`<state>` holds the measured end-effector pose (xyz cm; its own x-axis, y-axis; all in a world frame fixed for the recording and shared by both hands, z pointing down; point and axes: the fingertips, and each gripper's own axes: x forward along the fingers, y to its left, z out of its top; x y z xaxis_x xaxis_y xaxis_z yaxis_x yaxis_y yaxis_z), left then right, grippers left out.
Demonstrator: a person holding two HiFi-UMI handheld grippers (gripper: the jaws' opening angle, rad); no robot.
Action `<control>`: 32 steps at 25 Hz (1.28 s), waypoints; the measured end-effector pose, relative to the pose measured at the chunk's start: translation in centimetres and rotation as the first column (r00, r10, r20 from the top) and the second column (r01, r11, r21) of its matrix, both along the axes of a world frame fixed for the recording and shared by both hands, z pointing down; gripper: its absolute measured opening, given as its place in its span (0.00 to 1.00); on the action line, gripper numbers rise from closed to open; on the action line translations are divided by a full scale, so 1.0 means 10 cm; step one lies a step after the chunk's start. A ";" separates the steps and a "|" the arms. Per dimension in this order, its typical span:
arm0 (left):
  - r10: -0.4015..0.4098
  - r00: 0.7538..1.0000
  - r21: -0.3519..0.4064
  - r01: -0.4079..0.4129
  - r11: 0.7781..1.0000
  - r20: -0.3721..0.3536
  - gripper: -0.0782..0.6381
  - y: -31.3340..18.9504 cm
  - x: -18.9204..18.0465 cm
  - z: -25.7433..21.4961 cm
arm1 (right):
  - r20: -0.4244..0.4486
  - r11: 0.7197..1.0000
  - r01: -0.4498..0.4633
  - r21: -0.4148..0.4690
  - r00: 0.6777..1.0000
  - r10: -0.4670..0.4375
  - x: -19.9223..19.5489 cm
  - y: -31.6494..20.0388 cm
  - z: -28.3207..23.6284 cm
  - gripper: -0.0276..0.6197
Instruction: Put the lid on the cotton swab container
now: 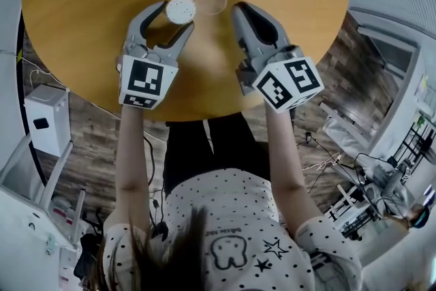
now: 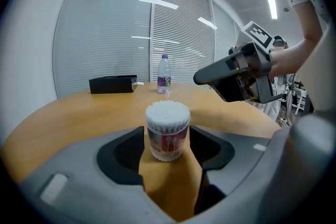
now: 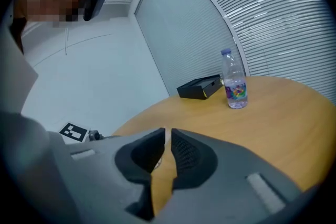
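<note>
The cotton swab container [image 1: 180, 9] stands upright on the round wooden table [image 1: 82, 10], its top uncovered and the white swab heads showing. In the left gripper view the container [image 2: 167, 131] stands between the tips of my left gripper [image 2: 167, 140], whose jaws are spread to either side of it. The left gripper [image 1: 176, 17] is open. The clear round lid [image 1: 212, 1] lies flat on the table just right of the container. My right gripper [image 1: 238, 9] hovers beside the lid with its jaws together; in its own view the right gripper [image 3: 168, 136] shows only a thin slit with nothing gripped.
A water bottle [image 2: 164, 75] and a flat black box [image 2: 113, 84] stand at the far side of the table; the bottle [image 3: 234, 81] and the box [image 3: 199, 86] also show in the right gripper view. The right gripper [image 2: 231, 73] hangs to the right of the container.
</note>
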<state>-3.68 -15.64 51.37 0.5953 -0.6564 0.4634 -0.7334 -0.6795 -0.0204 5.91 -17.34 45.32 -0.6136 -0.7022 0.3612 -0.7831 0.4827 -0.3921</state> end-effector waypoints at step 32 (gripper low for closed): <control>0.002 1.000 0.002 -0.002 1.000 0.012 0.47 -0.06 0.04 0.05 | 0.261 0.985 0.169 -0.036 0.953 -0.154 -0.40 0.08 -0.10 0.19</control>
